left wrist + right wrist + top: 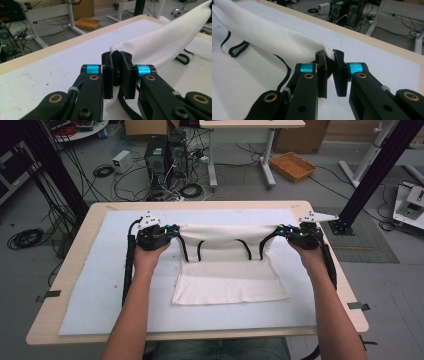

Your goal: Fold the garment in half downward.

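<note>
A white cloth (231, 279) with black straps (200, 251) lies partly on the pale mat (100, 285). Its far edge is lifted off the mat and stretched between my two grippers, while the near part rests flat. My left gripper (172, 232) is shut on the cloth's far left corner. In the left gripper view the jaws (116, 57) pinch that corner, and the cloth (165, 41) runs off to the right. My right gripper (279, 233) is shut on the far right corner. In the right gripper view the jaws (329, 55) clamp the cloth (272, 37), which stretches away to the left.
The mat covers most of a wooden table (70, 265). Beyond the far edge, on the floor, are computer towers (165, 151), cables, a desk's legs (265, 162) and an orange tray (293, 166). A black post (382, 162) rises at the right.
</note>
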Available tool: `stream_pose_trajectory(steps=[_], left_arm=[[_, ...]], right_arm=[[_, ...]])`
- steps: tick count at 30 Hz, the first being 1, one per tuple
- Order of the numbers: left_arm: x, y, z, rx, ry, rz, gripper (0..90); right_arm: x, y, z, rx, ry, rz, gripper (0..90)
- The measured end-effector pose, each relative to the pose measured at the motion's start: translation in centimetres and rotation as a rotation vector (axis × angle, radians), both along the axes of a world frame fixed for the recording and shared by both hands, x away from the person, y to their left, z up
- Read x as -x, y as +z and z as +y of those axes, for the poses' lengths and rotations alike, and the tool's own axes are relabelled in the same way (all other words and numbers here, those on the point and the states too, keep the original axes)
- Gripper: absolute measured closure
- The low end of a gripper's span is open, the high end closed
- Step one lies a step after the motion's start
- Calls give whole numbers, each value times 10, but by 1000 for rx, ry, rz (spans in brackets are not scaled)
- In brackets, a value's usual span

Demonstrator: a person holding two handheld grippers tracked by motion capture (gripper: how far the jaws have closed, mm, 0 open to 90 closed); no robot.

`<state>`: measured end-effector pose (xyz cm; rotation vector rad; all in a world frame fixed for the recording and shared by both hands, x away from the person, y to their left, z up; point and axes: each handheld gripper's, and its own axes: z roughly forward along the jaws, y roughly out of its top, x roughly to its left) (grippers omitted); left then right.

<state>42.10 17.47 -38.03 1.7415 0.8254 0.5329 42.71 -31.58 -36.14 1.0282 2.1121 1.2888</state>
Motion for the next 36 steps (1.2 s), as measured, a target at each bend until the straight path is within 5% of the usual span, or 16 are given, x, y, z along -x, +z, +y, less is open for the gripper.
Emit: stream_pose_trajectory(steps=[9,16,21,25,29,33,36], left_arm=[[46,-6,1,32,-66,-58,808],[82,-24,-2,-4,-122,-34,808],[105,-43,-2,-3,-148,9,806],[116,-58,-6,-45,-155,47,789],[123,-68,-7,-63,-133,73,684],[127,-65,-1,-13,-99,68,451],[127,-62,0,-4,-112,85,416]], right_arm=[[40,-10,-12,-40,51,-24,833],[80,-29,-18,-36,87,-42,831],[106,-46,-20,-19,109,-14,831],[119,-61,-21,5,119,11,822],[128,-74,-24,16,111,47,747],[136,-77,-29,-13,108,55,618],[139,-74,-37,-41,88,45,582]])
